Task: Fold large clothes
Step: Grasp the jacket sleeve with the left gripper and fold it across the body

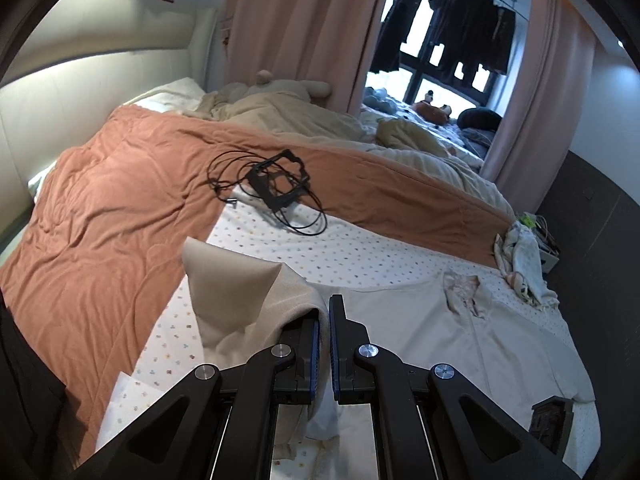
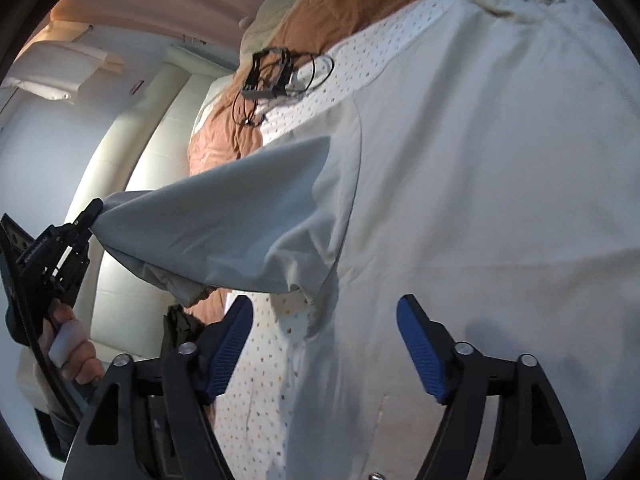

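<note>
Nearest to us in the left wrist view, our left gripper (image 1: 324,320) is clamped on the end of the sleeve (image 1: 236,292) of a large cream-white long-sleeved garment (image 1: 420,328); the beige cloth drapes over its left finger and rises in a peak just up and left of the fingertips. In the right wrist view we see the same grip from the side: the left gripper (image 2: 94,210), held by our left hand (image 2: 70,350), pulls the sleeve (image 2: 224,236) up off the bed so it stretches in a cone from the garment's shoulder to the pinch. Our right gripper (image 2: 325,320) stands wide, blue pads apart, nothing between them, hovering just above the garment's body (image 2: 480,200), near where the sleeve joins it. The garment lies flat on a white bedsheet dotted with small coloured marks (image 1: 320,240), its crumpled collar (image 1: 464,292) at the far end. Beyond it, a black frame-like device with looped black cables (image 1: 280,188) rests where the sheet meets a rust-orange quilt (image 1: 100,208). Farther off lie a beige duvet (image 1: 288,116), pink curtains (image 1: 304,20) and dark clothes hanging at a window (image 1: 448,28).
</note>
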`<state>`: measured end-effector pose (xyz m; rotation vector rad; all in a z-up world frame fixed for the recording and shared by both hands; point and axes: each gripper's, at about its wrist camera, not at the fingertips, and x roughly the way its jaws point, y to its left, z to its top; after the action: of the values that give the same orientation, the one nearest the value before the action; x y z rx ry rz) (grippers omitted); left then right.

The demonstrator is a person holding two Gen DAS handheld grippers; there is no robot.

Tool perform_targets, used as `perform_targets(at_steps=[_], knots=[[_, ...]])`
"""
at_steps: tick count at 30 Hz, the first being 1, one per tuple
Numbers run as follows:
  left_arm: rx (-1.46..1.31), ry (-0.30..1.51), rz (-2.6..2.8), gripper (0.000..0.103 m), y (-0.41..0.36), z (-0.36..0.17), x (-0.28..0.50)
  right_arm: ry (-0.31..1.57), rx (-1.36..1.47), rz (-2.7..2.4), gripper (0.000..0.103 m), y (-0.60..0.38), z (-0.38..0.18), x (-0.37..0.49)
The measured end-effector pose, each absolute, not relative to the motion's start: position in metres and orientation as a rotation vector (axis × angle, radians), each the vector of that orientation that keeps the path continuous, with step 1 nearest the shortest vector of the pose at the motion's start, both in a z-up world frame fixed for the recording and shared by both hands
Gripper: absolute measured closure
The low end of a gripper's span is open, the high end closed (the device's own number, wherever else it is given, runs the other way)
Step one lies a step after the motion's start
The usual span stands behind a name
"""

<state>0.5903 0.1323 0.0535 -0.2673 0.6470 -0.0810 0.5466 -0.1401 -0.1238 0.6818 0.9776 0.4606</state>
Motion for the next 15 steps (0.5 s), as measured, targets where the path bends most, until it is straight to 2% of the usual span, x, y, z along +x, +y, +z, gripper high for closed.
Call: perform_targets(at_steps=[8,15], knots=[[-0.233,0.678,-0.190,0.099,0.066,0.055,0.584,0.905,0.611,0.232,0.016,-0.219,-0.118,0.501],[-0.198,0.714,-0.281,0.099,0.014,0.046,0.586,0.926,0.671,0.122,0.016,-0.257,-0.126,0.511]])
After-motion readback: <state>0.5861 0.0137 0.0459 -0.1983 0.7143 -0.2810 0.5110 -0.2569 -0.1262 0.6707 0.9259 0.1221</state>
